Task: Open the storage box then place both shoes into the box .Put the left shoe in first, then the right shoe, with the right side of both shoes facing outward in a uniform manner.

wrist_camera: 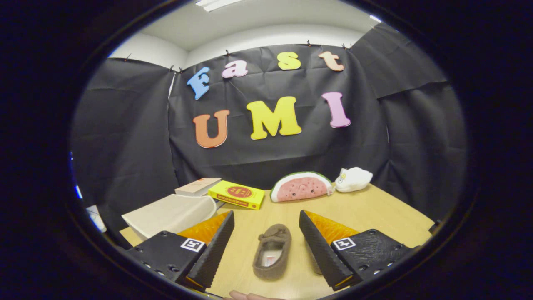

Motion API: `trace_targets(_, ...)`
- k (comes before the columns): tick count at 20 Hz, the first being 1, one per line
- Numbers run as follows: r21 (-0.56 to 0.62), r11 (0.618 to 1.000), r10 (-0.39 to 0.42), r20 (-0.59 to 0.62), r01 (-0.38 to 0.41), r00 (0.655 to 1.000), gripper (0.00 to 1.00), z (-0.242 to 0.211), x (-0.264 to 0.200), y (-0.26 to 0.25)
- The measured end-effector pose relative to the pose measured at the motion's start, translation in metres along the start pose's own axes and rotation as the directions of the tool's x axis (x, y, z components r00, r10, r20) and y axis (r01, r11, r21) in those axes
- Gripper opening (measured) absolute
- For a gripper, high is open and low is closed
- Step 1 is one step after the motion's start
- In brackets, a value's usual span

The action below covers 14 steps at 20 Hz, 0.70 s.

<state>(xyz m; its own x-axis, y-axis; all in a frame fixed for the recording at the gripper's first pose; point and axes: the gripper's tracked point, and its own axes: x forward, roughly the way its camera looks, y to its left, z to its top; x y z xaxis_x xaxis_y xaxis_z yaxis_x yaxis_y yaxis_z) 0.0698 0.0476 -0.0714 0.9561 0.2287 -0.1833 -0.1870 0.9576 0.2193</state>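
Shoe [272, 251], a little brown slipper, is lying on the wooden table [374, 212] right between the gripper [266, 246] fingers, toe pointing far, opening facing up. Fingers are spread wide, not touching it. Storage box [173, 214] is sitting near left with its pale lid tilting up. Farther back a yellow book [237, 194], a watermelon plush [301, 187] and a white plush [353, 179] are lining up along the far edge.

Even, fairly bright overhead light from ceiling fixture [216, 4]. Soft, faint shadows on table [374, 212]. Strong fisheye bending toward rim. Centre sharp; fingers [216, 246] slightly soft. Blue fringe along rim beyond table.
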Motion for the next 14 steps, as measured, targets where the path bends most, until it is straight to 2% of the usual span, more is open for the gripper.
trace_targets(5, 0.104, 0.991, 0.099, -0.135, -0.085, 0.986, 0.95, -0.028, 0.062, 0.042)
trace_targets(7, 0.179, 0.974, 0.172, -0.184, -0.140, 0.968, 0.95, -0.036, 0.078, 0.065)
trace_targets(9, 0.265, 0.940, 0.275, -0.224, -0.213, 0.935, 0.95, -0.044, 0.093, 0.092)
trace_targets(11, 0.347, 0.908, 0.336, -0.271, -0.234, 0.902, 0.96, -0.056, 0.106, 0.108)
trace_targets(14, 0.487, 0.830, 0.459, -0.318, -0.272, 0.830, 0.95, -0.075, 0.113, 0.134)
